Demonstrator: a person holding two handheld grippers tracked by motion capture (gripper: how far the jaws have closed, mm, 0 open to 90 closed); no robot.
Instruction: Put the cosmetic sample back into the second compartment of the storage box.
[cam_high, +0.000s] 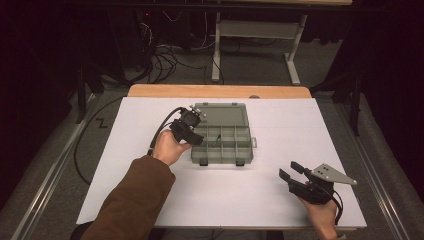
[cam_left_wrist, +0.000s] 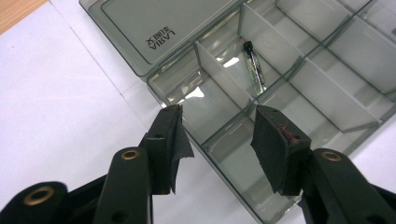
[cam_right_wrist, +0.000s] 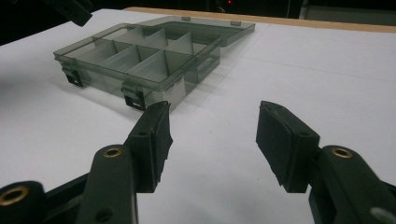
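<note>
Left tool (cam_high: 196, 131) above the near-left part of the open box (cam_high: 222, 145), jaws wide, nothing between the pads (cam_left_wrist: 173, 140). Box mid-tabletop, nearer the far edge, lid (cam_high: 221, 115) flat toward that edge, latches toward the near edge. Small dark vial (cam_left_wrist: 253, 67) lying in one compartment, seen past the left jaws. Right tool (cam_high: 291, 172) low near the near-right corner of the white tabletop (cam_high: 280, 125), well apart from the box, aimed toward it, jaws wide and empty, pads (cam_right_wrist: 278, 140) clear of the surface.
</note>
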